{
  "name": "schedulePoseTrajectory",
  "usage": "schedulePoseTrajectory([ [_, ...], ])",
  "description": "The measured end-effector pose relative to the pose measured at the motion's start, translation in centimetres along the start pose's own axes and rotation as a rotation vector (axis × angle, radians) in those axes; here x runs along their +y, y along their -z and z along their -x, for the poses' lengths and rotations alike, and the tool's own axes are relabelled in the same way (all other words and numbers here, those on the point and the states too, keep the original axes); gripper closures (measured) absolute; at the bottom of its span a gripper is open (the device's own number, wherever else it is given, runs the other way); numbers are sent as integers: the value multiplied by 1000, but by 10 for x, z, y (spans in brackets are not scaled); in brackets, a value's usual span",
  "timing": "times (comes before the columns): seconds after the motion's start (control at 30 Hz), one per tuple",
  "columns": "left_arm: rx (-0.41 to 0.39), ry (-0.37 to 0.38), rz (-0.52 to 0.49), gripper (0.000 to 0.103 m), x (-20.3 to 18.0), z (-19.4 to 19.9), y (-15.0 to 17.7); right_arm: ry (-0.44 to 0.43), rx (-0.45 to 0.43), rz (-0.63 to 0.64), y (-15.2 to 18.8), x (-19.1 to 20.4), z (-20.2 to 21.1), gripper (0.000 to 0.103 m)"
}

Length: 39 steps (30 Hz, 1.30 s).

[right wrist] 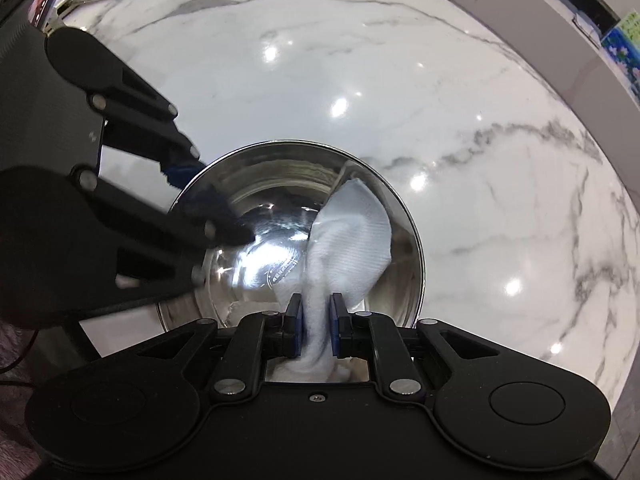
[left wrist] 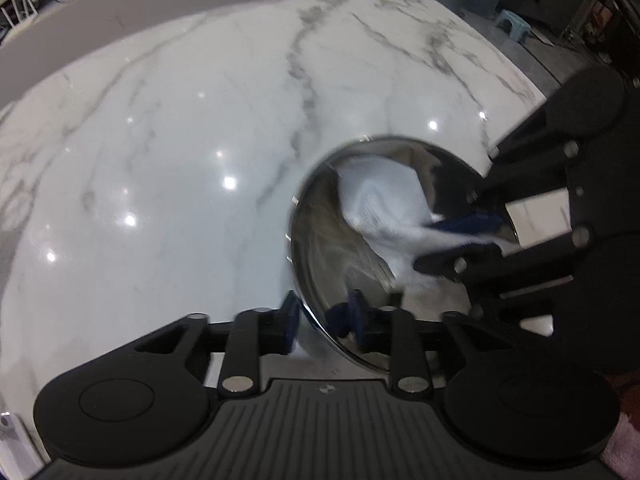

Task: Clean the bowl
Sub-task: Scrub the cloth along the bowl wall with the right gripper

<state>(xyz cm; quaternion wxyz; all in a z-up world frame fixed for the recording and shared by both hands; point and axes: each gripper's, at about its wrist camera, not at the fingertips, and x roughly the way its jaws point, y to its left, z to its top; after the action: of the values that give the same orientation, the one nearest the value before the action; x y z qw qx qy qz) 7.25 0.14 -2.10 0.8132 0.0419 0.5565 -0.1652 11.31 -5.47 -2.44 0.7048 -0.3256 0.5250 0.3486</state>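
The right hand-held gripper point(right wrist: 316, 330) pinches a crumpled white paper towel point(right wrist: 352, 236) between its blue pads, the free end draped against the inner wall of the shiny round stainless-steel bowl point(right wrist: 412, 240), which sits on the white grey-veined marble counter point(right wrist: 440, 100). The left hand-held gripper point(left wrist: 324, 320) straddles the opposite side of the bowl's rim with its jaws partly spread, and whether its pads press the rim I cannot tell. To wipe well, I judge the towel should sweep around the bowl's wall and base while the left side steadies the bowl against sliding.
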Motion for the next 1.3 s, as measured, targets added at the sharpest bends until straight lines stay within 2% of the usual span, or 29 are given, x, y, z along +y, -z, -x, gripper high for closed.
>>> schedulePoseTrajectory([
  [0.03,1,1,-2,71,0,0,0,2,1,7,26,-10,16,92],
  [0.07,3,3,-3,71,0,0,1,5,1,16,37,-7,23,92],
  [0.13,6,10,0,71,0,1,1,5,-1,16,37,-8,23,92],
  [0.2,3,13,-1,76,0,1,1,-1,-2,9,37,-9,23,92],
  [0.4,-14,8,27,83,4,1,-2,-16,0,-14,29,-5,30,92],
  [0.53,-20,1,30,85,4,2,-2,-147,-13,-74,34,4,37,91],
  [0.63,-22,-5,26,85,4,2,-3,-195,-24,-78,27,3,27,91],
  [0.8,-20,0,24,85,5,2,-3,-184,-16,-66,27,4,27,91],
  [1.0,-16,6,16,85,6,3,-2,-83,1,-34,28,-2,28,92],
  [1.1,-18,8,7,84,6,3,-2,-57,-24,-46,29,-10,29,94],
  [1.3,-20,8,-4,84,4,3,0,-104,-107,-86,30,-22,27,93],
])
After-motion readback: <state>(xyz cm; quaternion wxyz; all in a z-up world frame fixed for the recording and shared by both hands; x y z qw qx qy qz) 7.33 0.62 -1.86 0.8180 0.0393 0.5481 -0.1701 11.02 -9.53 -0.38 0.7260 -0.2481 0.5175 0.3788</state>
